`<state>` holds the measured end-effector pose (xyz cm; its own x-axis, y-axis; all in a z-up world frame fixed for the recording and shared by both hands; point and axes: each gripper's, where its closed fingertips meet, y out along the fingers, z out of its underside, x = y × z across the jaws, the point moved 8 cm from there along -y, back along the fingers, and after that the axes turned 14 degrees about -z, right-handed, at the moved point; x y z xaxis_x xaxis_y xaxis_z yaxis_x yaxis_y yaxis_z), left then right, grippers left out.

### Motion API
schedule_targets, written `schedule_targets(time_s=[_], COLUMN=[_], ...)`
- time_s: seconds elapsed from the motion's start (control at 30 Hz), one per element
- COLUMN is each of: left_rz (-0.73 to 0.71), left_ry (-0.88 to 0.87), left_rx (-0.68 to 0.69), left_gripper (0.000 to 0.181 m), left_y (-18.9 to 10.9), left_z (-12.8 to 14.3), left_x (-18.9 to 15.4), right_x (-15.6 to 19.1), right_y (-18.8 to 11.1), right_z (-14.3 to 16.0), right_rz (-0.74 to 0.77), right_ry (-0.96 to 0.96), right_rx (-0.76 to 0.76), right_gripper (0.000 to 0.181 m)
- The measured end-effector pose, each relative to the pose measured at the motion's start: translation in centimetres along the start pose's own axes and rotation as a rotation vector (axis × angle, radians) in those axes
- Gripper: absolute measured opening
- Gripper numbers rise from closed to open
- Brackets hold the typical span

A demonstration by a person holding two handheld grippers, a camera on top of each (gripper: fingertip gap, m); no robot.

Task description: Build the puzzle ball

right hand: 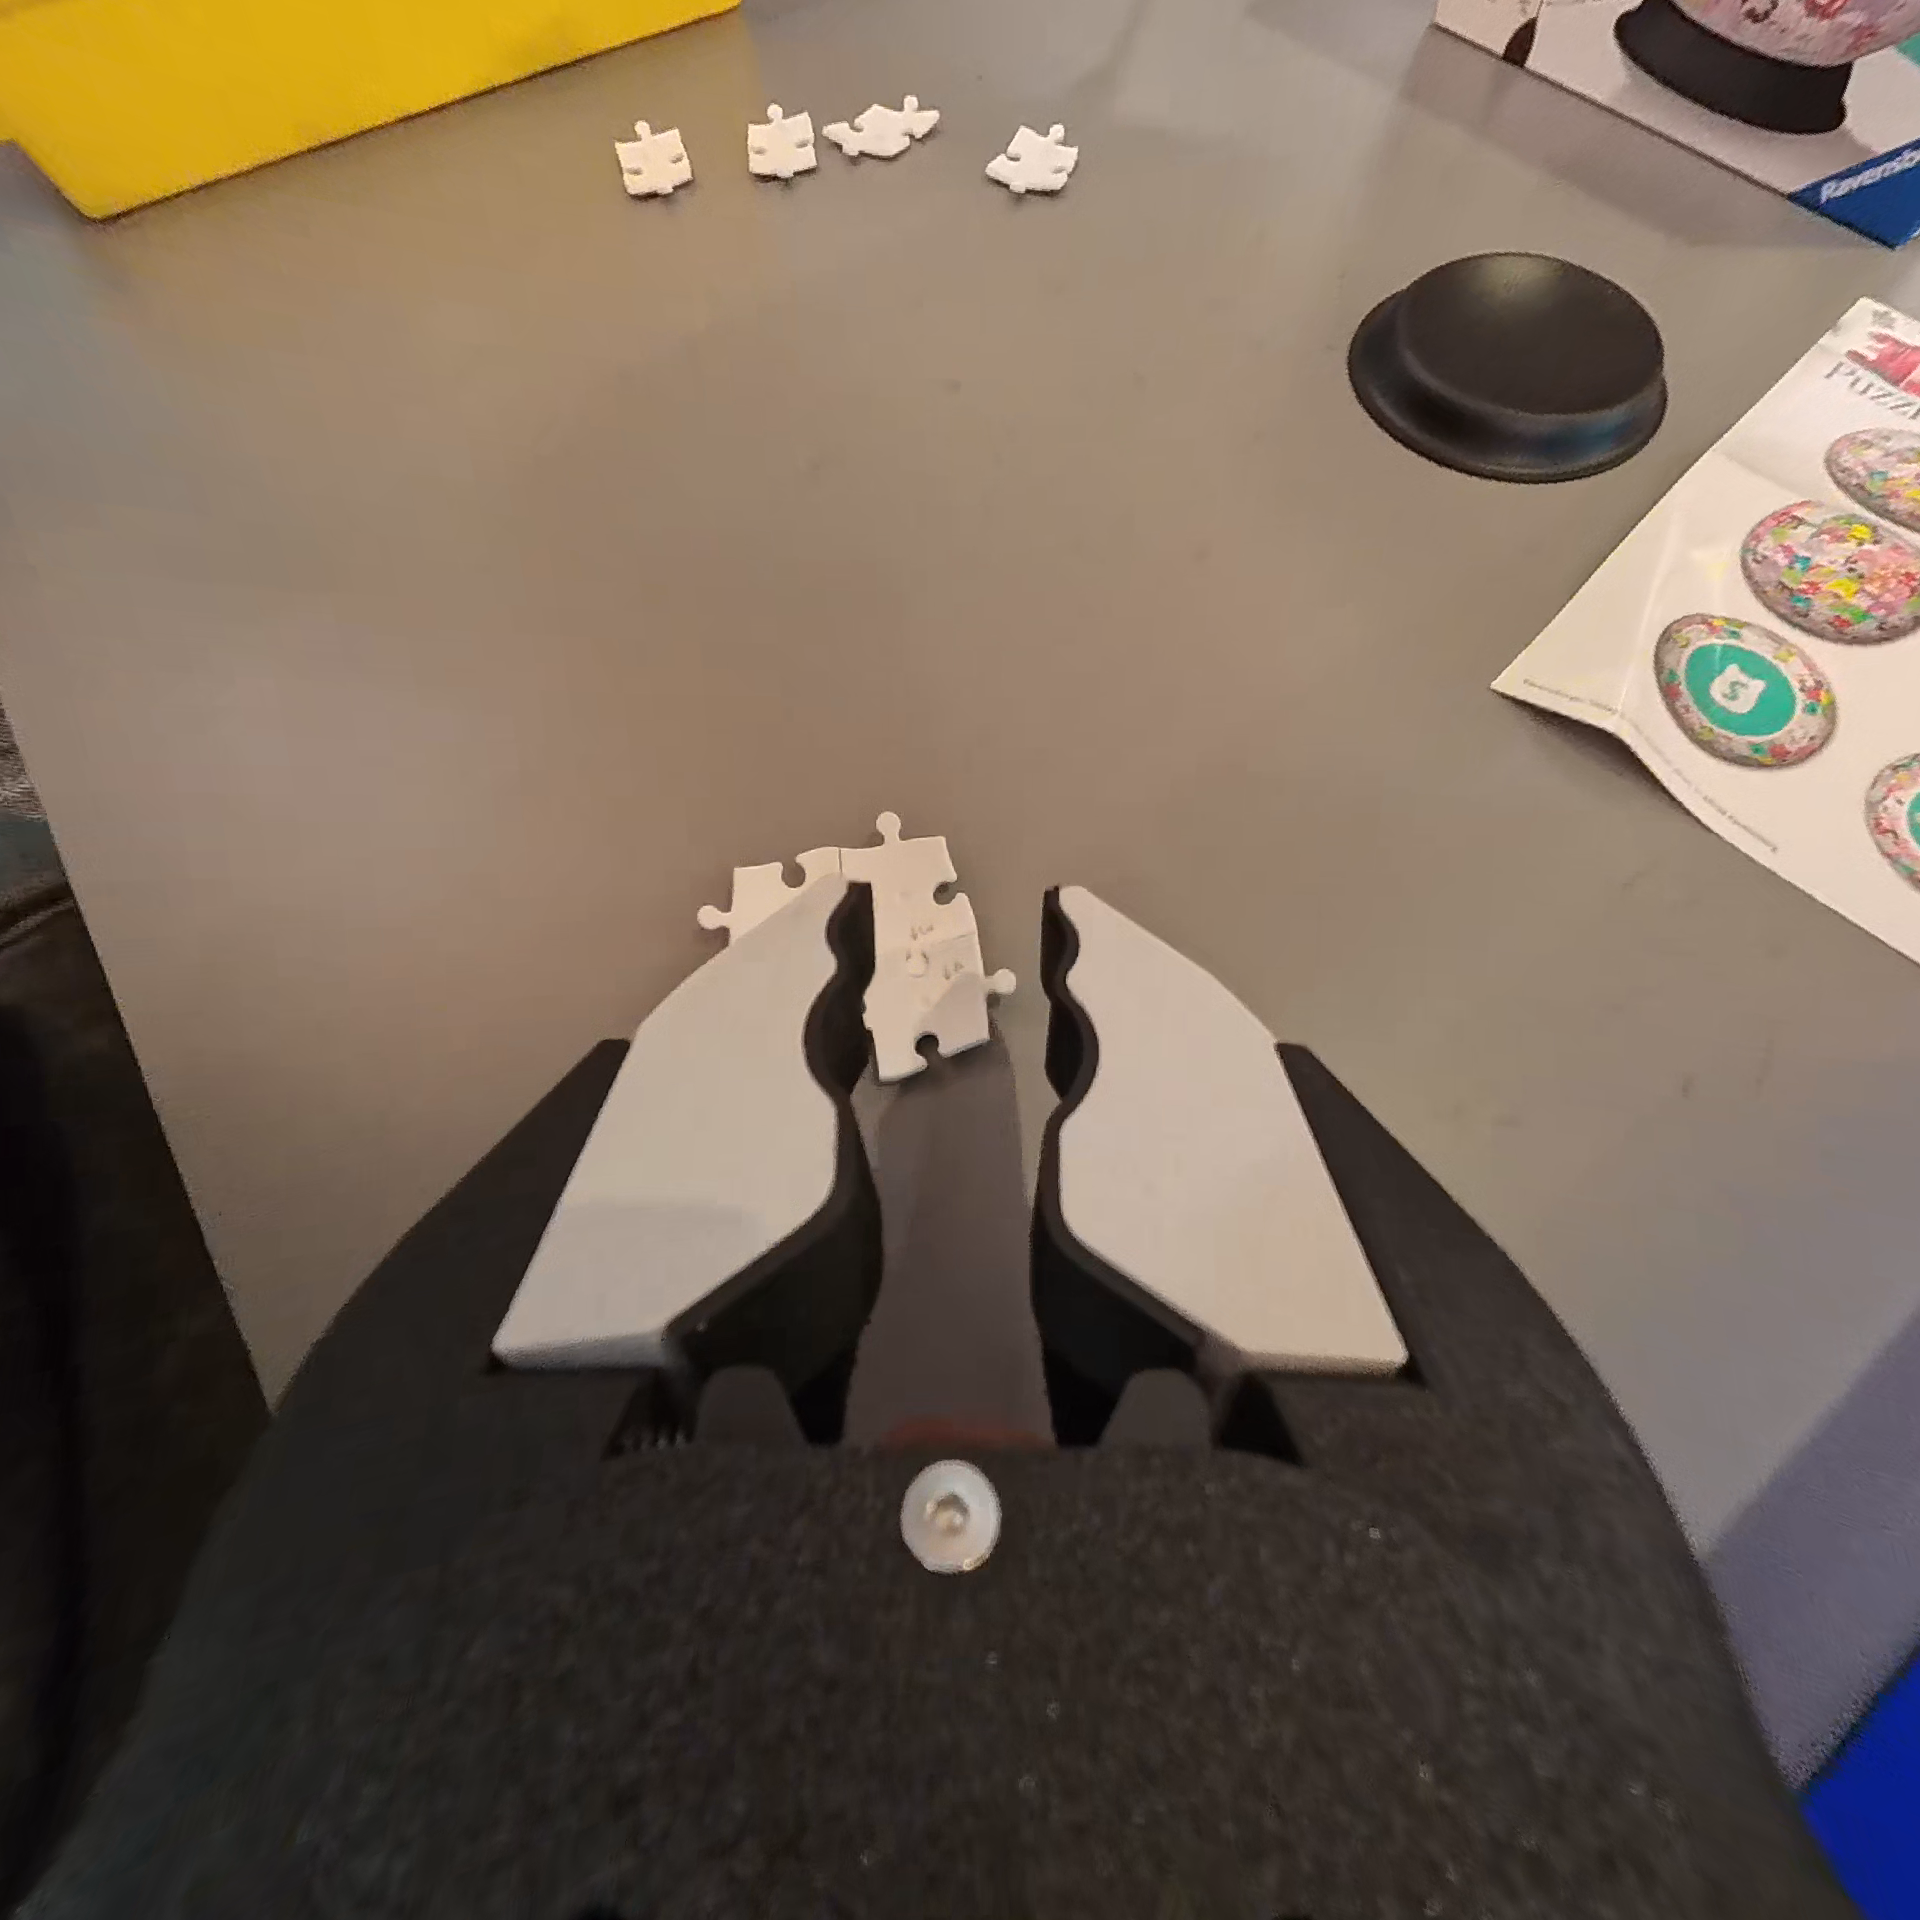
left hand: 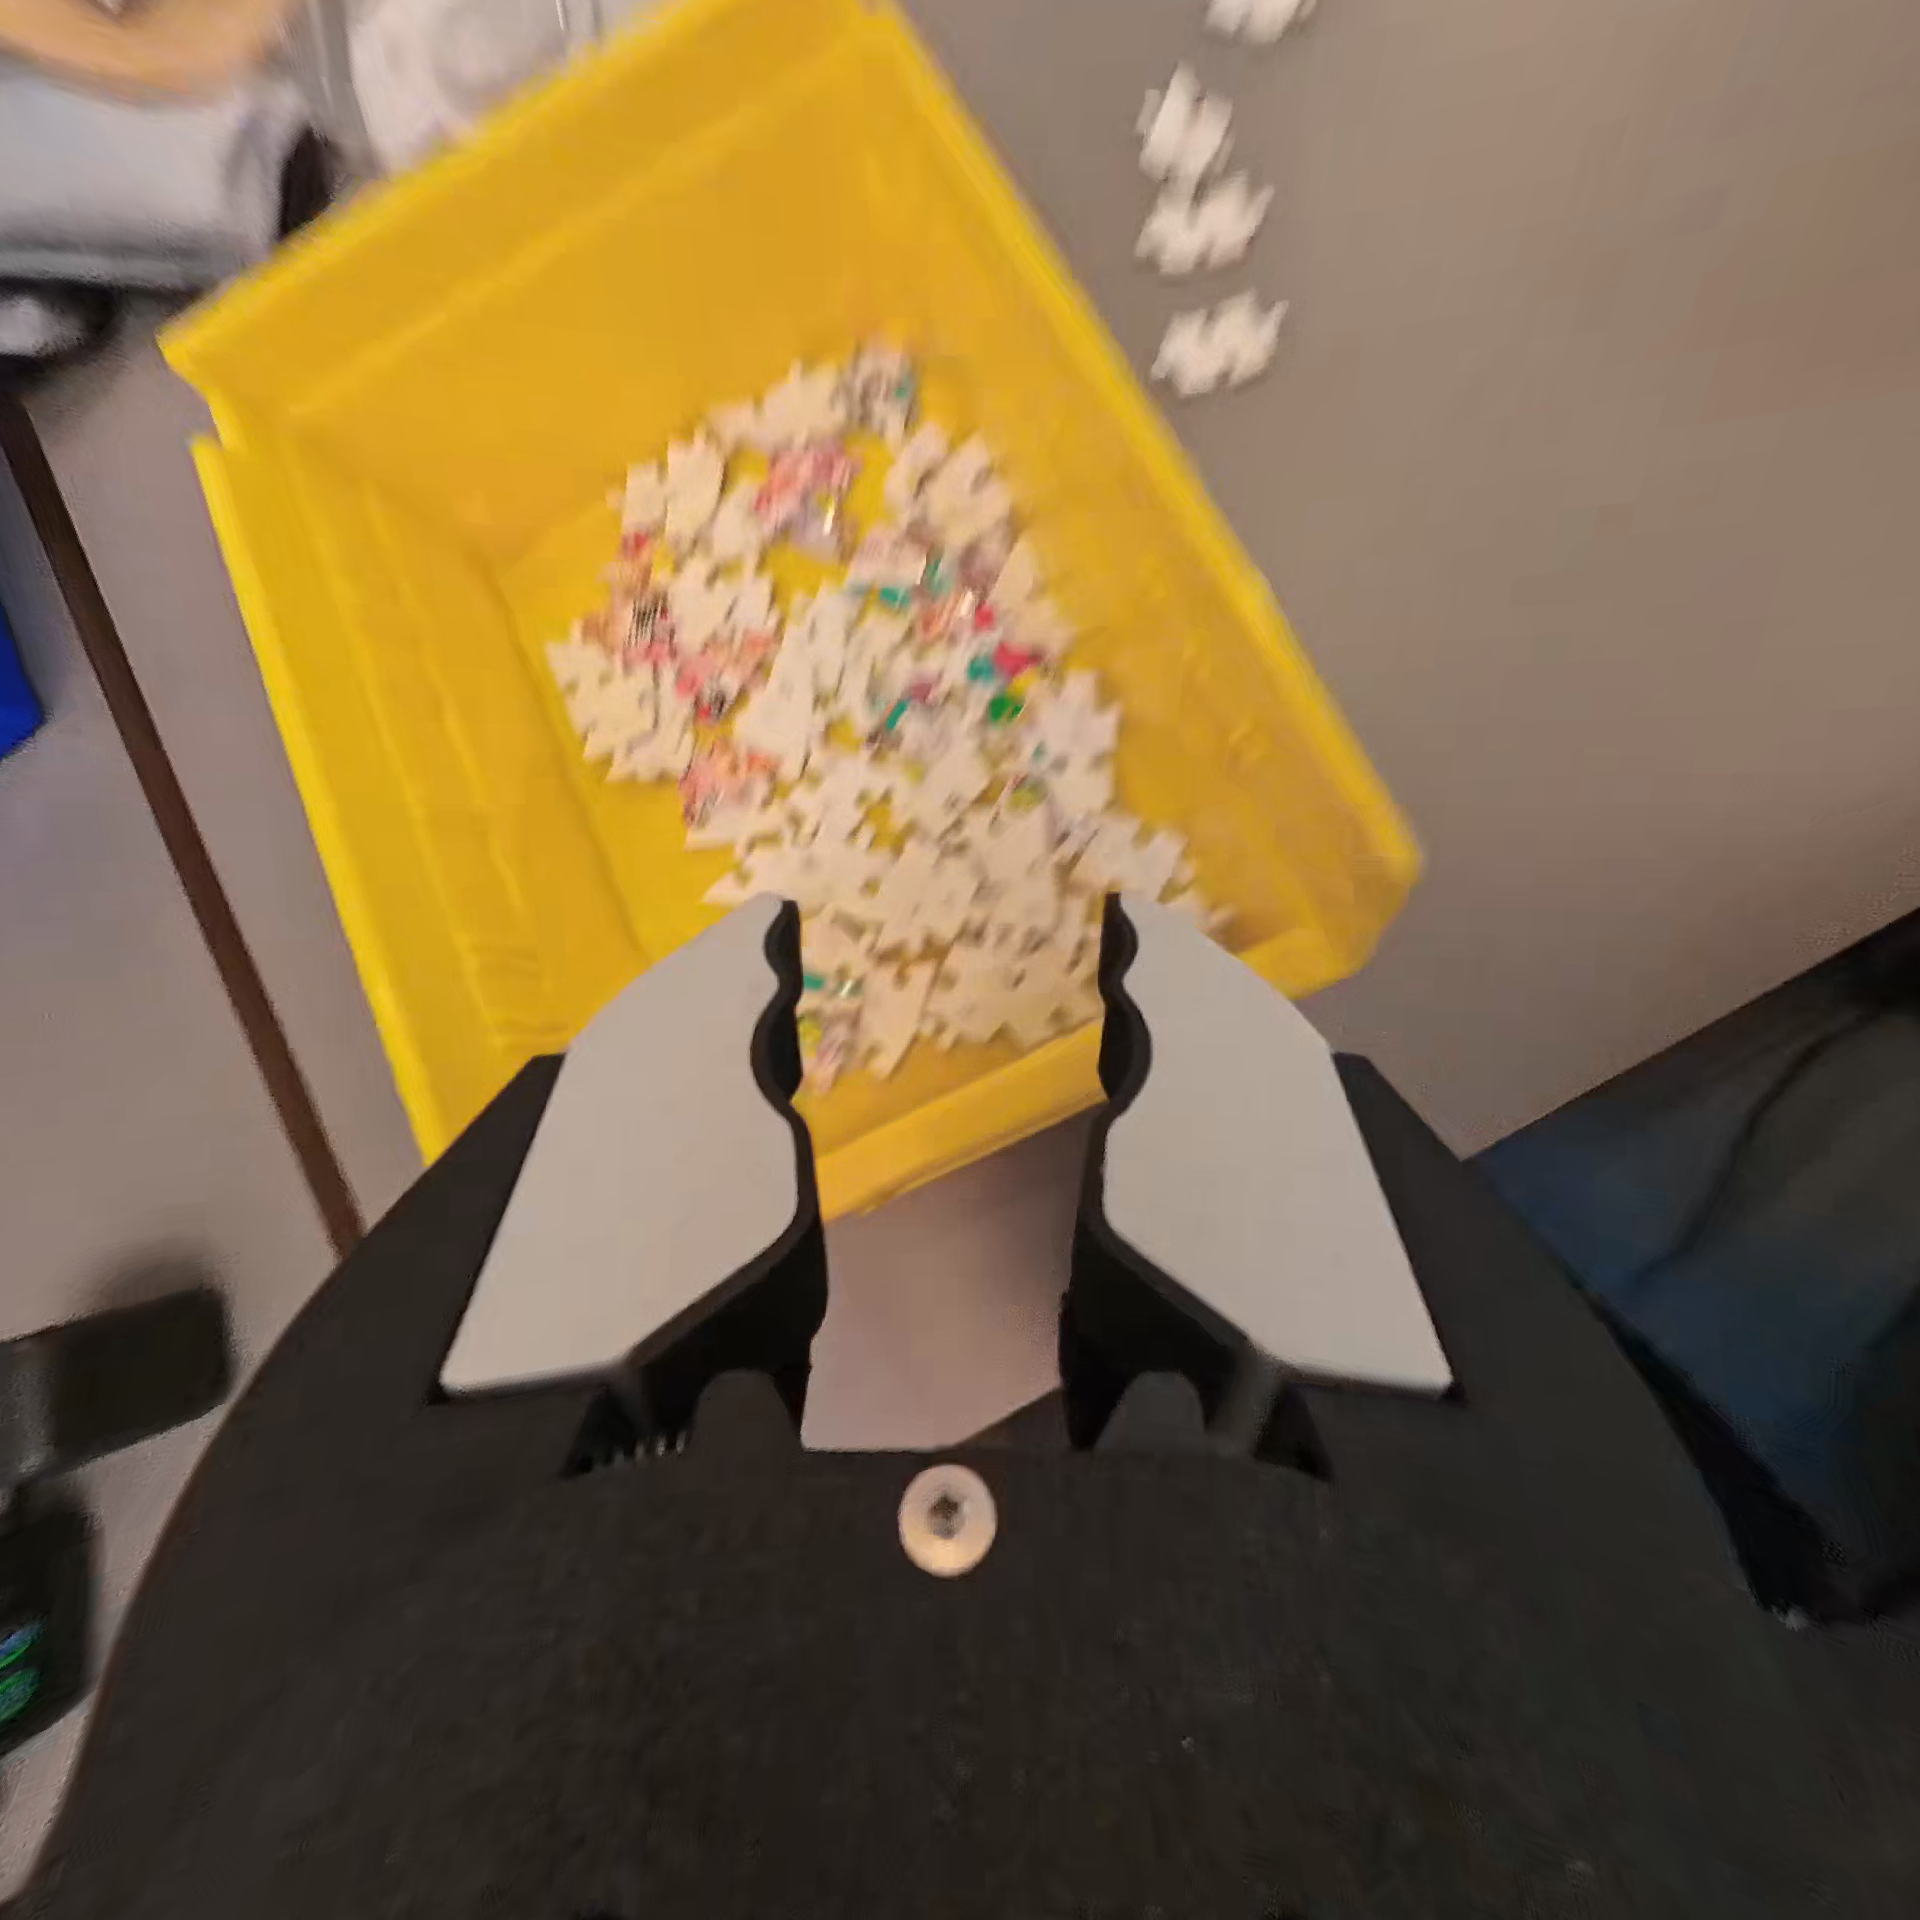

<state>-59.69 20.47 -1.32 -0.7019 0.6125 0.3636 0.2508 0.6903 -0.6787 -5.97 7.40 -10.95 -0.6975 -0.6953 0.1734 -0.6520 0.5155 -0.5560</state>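
A yellow bin [left hand: 436,644] holds a heap of white and coloured puzzle pieces [left hand: 852,707]. The left wrist view is blurred. My left gripper [left hand: 951,925] is open and empty, above the bin's near end. In the right wrist view a small joined cluster of white puzzle pieces [right hand: 920,956] lies on the grey table. My right gripper [right hand: 951,914] is open around its right part, and the left finger [right hand: 727,1101] covers some of it. Several loose white pieces [right hand: 831,140] lie in a row farther off, and they also show in the left wrist view [left hand: 1205,208].
A black round stand [right hand: 1507,384] sits at the right on the grey table [right hand: 520,571]. An instruction sheet [right hand: 1766,623] lies beside it. The puzzle box [right hand: 1714,94] is at the far right. The yellow bin's corner [right hand: 260,83] shows at the far left. One gripper's finger ends stand about 50 cm off the other's.
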Motion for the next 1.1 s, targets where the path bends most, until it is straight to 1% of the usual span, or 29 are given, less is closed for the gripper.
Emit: schedule_targets(time_s=[0.1, 0.2, 0.23, 0.3, 0.4, 0.47, 0.5, 0.57, 0.6, 0.63, 0.7, 0.73, 0.83, 0.9, 0.97, 1.0, 1.03, 1.1], left_rz=[-0.027, 0.012, 0.051, 0.114, 0.169, 0.203, 0.227, 0.238, 0.236, 0.238, 0.252, 0.249, 0.232, 0.205, 0.194, 0.197, 0.205, 0.237], left_ry=[0.149, 0.249, 0.26, 0.29, 0.372, 0.411, 0.421, 0.46, 0.479, 0.491, 0.503, 0.505, 0.485, 0.456, 0.382, 0.313, 0.233, 0.066], left_rx=[0.219, 0.397, 0.425, 0.459, 0.536, 0.602, 0.635, 0.686, 0.696, 0.697, 0.705, 0.707, 0.72, 0.69, 0.599, 0.527, 0.437, 0.209], left_gripper=[0.057, 0.057, 0.052, 0.048, 0.051, 0.047, 0.049, 0.048, 0.043, 0.04, 0.029, 0.026, 0.025, 0.025, 0.025, 0.025, 0.025, 0.025], left_y=[3.0, 6.1, 6.9, 8.2, 9.8, 10.7, 11.0, 11.6, 11.8, 12.0, 12.1, 12.1, 11.9, 11.4, 10.1, 9.2, 8.2, 5.6], left_z=[2.6, 4.7, 4.9, 4.7, 4.2, 4.0, 4.0, 4.1, 4.1, 4.0, 3.9, 3.9, 4.1, 4.0, 3.3, 2.7, 1.8, 0.1], left_x=[2.1, 3.8, 4.0, 4.1, 4.0, 4.0, 3.8, 3.5, 3.3, 3.1, 2.7, 2.6, 2.9, 3.4, 4.4, 5.0, 5.7, 7.1], right_x=[-0.2, -0.2, -0.1, 0.0, 0.2, 0.4, 0.4, 0.3, 0.2, 0.1, -0.2, -0.4, -0.9, -1.1, -1.0, -0.9, -0.8, -0.5], right_y=[-0.3, -0.7, -0.7, -0.6, -0.2, 0.1, 0.2, 0.3, 0.3, 0.2, -0.1, -0.2, -0.6, -0.8, -0.9, -0.9, -0.9, -0.8], right_z=[0.2, 0.2, 0.2, 0.2, 0.2, 0.1, 0.1, 0.2, 0.3, 0.3, 0.4, 0.5, 0.5, 0.4, 0.2, 0.0, -0.2, -0.9], right_rz=[0.017, 0.034, 0.04, 0.051, 0.055, 0.051, 0.049, 0.045, 0.045, 0.045, 0.041, 0.041, 0.041, 0.036, 0.035, 0.034, 0.032, 0.019], right_ry=[0.02, 0.039, 0.045, 0.054, 0.07, 0.075, 0.074, 0.074, 0.075, 0.077, 0.083, 0.086, 0.092, 0.089, 0.078, 0.069, 0.058, 0.037], right_rx=[0.021, 0.027, 0.025, 0.016, -0.002, -0.012, -0.013, -0.006, -0.002, 0.0, -0.004, -0.006, -0.013, -0.018, -0.019, -0.017, -0.019, -0.034], right_gripper=[0.03, 0.03, 0.03, 0.03, 0.03, 0.03, 0.03, 0.03, 0.03, 0.03, 0.03, 0.03, 0.03, 0.03, 0.029, 0.029, 0.029, 0.029])
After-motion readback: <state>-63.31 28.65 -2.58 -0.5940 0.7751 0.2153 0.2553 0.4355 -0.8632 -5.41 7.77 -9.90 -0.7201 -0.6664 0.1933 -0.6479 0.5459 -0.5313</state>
